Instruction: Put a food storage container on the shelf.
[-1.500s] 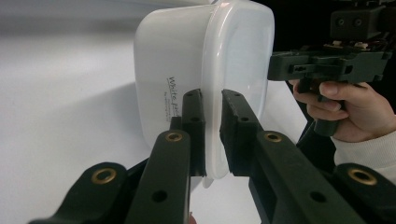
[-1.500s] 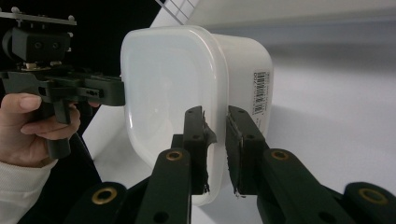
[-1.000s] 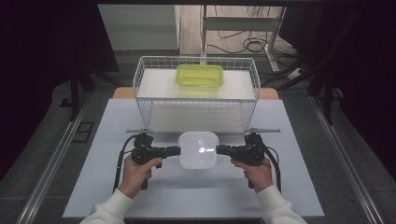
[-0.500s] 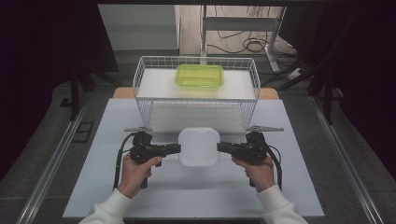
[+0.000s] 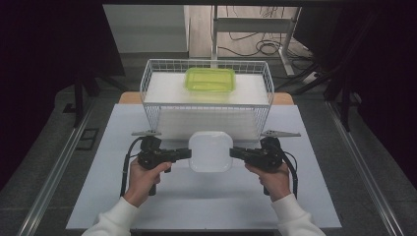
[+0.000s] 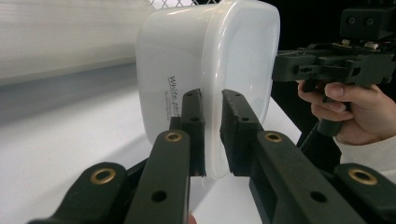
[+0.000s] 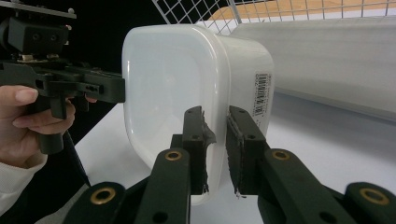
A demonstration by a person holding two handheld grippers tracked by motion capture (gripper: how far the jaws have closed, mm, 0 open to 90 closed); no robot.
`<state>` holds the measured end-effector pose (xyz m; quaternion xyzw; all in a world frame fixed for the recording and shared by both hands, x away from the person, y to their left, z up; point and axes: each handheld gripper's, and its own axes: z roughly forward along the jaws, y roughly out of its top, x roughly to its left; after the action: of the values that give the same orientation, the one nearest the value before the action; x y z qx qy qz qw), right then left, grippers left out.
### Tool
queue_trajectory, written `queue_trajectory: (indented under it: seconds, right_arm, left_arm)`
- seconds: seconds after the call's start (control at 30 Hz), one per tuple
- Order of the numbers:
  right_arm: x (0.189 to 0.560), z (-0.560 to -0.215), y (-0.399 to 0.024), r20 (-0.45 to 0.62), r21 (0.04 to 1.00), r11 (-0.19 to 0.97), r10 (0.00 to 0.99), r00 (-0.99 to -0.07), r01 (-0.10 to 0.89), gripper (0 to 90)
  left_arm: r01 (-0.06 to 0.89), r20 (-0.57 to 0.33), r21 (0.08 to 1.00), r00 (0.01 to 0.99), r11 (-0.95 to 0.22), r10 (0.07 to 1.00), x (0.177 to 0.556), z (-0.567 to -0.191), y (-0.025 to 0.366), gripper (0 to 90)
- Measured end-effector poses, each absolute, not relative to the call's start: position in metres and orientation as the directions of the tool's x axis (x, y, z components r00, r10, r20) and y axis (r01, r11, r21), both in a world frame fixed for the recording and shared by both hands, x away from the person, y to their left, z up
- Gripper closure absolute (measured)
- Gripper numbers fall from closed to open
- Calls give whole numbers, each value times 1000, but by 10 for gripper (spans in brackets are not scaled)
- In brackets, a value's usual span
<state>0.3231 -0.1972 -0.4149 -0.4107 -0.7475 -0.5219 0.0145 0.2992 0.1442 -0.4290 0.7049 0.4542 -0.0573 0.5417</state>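
The high view takes in what neither gripper view can: the white container [image 5: 210,151] held over the table [image 5: 98,196] between both grippers, just in front of a wire basket [image 5: 147,83] with a green lidded box [image 5: 210,79] inside. Seen close in the left gripper view, handwritten lettering runs down the container's [image 6: 187,60] side wall; the right gripper view shows a barcode label on the container [image 7: 187,79] instead.

Both forearms come in from below in white sleeves. Each hand wraps its gripper's handle and holds the gripper level, with the two sets of jaws pointing inward at each other.

The left gripper [image 5: 183,153] has its jaws nearly closed and clamped on the container's left rim; the rim passes straight between its fingers [image 6: 192,126]. The right gripper [image 5: 237,153] pinches the opposite rim the same way (one finger [image 7: 195,140] inside the wall, the other outside).
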Motion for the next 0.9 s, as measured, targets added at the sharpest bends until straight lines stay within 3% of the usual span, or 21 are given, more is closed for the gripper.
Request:
queue_trajectory:
  seconds: [0.9]
  right_arm:
    - [337, -359, -188, 397, 825, 102, 595, -699, 556, 769]
  left_arm:
    - [643, -535, 766, 618, 22, 577, 316, -374, 154, 796]
